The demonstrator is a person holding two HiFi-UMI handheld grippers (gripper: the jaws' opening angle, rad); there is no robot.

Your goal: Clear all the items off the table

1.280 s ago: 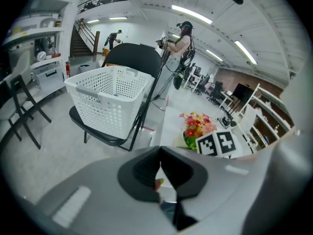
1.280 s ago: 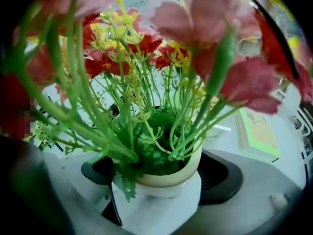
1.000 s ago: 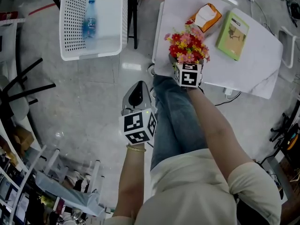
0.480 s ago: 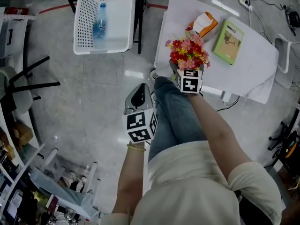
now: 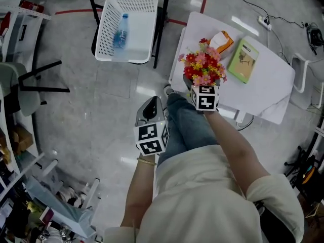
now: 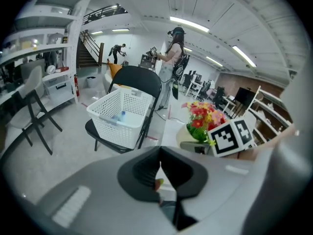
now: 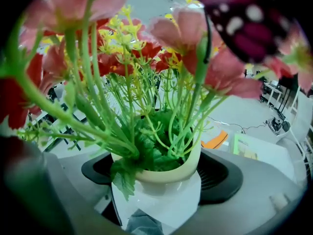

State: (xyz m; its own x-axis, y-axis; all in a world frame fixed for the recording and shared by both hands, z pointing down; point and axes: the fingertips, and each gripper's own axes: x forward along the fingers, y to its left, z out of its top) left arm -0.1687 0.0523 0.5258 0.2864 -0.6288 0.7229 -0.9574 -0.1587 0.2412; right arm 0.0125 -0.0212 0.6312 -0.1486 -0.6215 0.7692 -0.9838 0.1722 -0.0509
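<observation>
A cream pot of red, pink and yellow flowers hangs over the near edge of the white table, with my right gripper shut on it. In the right gripper view the pot sits between the two dark pads, and the blooms fill most of the view. An orange snack bag and a green book lie on the table beyond. My left gripper is shut and holds nothing, out over the floor beside the person's leg; its jaws meet in the left gripper view.
A white basket with a water bottle in it stands on a black chair at the far left of the table. Another chair and shelving line the left side. Cables trail behind the table. A person stands far off.
Both grippers have risen, the right one carrying the flower pot up from the table's near edge. The basket and table have slid down and inward in the head view.
</observation>
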